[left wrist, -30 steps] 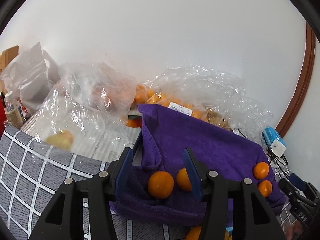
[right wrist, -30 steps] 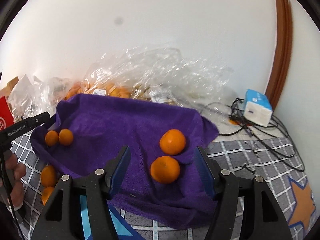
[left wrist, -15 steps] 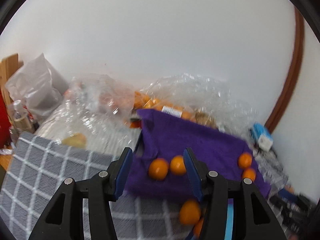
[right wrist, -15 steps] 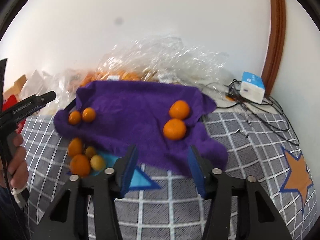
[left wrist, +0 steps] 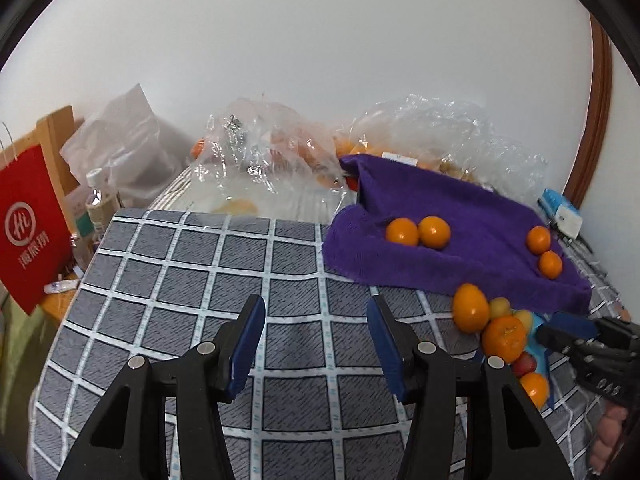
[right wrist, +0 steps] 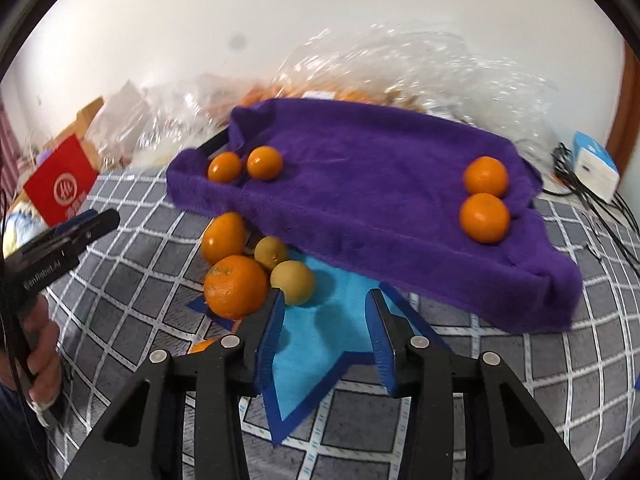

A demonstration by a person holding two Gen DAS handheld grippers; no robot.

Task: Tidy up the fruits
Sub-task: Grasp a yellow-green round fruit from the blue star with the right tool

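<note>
- Surface: grey checked cloth [left wrist: 200, 272] with pale grid lines covers the desk; a blue star patch [right wrist: 320, 344] printed on it shows in the right wrist view.
- Purple towel [right wrist: 380, 200] lies rumpled toward the back of the desk, front edge draped over the star patch.
- Four oranges sit on the towel: a touching pair [right wrist: 244, 165] at its left end, another touching pair [right wrist: 485, 200] at its right end.
- Loose fruit cluster on the cloth just in front of the towel's left part: two oranges [right wrist: 230, 264] and two small yellowish fruits [right wrist: 284, 270], all bunched together. Left wrist view shows more fruit in this heap, partly hidden, kind unclear.
- Behind the towel: crinkled clear plastic bags [left wrist: 272, 160] with orange fruit inside, against a plain white wall [left wrist: 320, 40].
- Left of the desk: red paper bag [left wrist: 28, 224] with a white logo, a capped bottle [left wrist: 96, 196], a greyish plastic bag [left wrist: 120, 148].
- Right side: white-and-blue box [right wrist: 596, 166] with black cables [right wrist: 592, 196], brown wooden trim [left wrist: 598, 120] on the wall.
- Left gripper [left wrist: 316, 312] over bare cloth, fingers spread, nothing between.
- Right gripper [right wrist: 326, 308] over the star patch, fingers closing, nothing between; left fingertip just beside the fruit cluster.
- A hand [right wrist: 40, 344] holds the left gripper's grip.
</note>
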